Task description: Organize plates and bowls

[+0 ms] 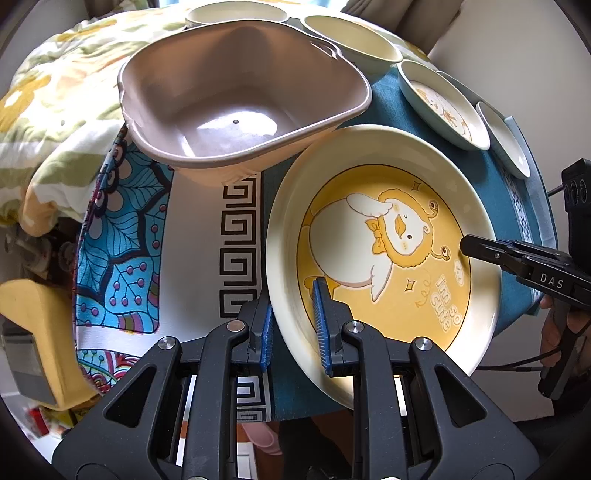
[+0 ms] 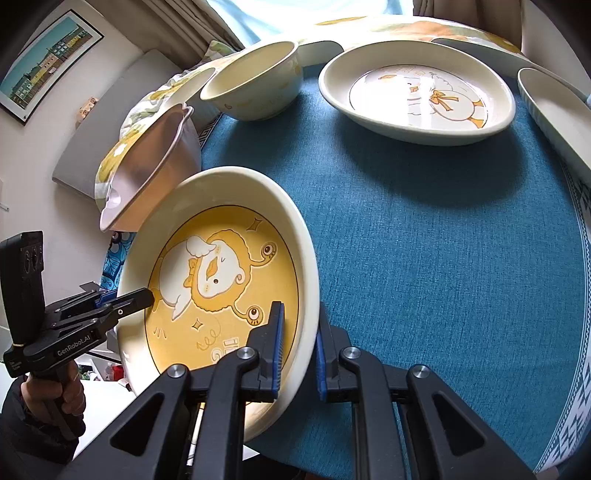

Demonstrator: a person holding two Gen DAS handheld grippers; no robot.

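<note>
Lettered "I'm so cute" in cream on the yellow well of the duck plate [image 1: 384,254], beside a cartoon duck in a curly hood. "DAS" printed white on the right gripper [image 2: 298,350]; "GenRobot.AI" printed white on the left gripper [image 1: 293,328]. Plate glossy, round, cream-rimmed, tilted up off the blue cloth [image 2: 424,240], pinched at opposite rims: left jaws closed on the near rim, one blue ribbed pad inside, one outside; right jaws closed on the far rim likewise. Just above it, a smooth taupe plastic basin [image 1: 240,110], squarish with rounded corners and a pouring lip, edge close to the plate's rim, touching or not impossible to tell. Further back on the worktop, a cream ceramic bowl [image 2: 255,81], a second cream bowl [image 1: 236,13], a white oval dish [image 2: 417,92] with a duck wearing an orange bow, and a plain pale dish [image 2: 554,107] at the right edge. Cloth woven, teal, bordered with white pattern; alongside it a white strip with black Greek-key squares and a bright leaf-patterned fabric [image 1: 122,243]. Floral quilt [image 1: 55,110] heaped behind. Framed picture [image 2: 48,62] of coloured houses on a pale wall; curtain at the window.
</note>
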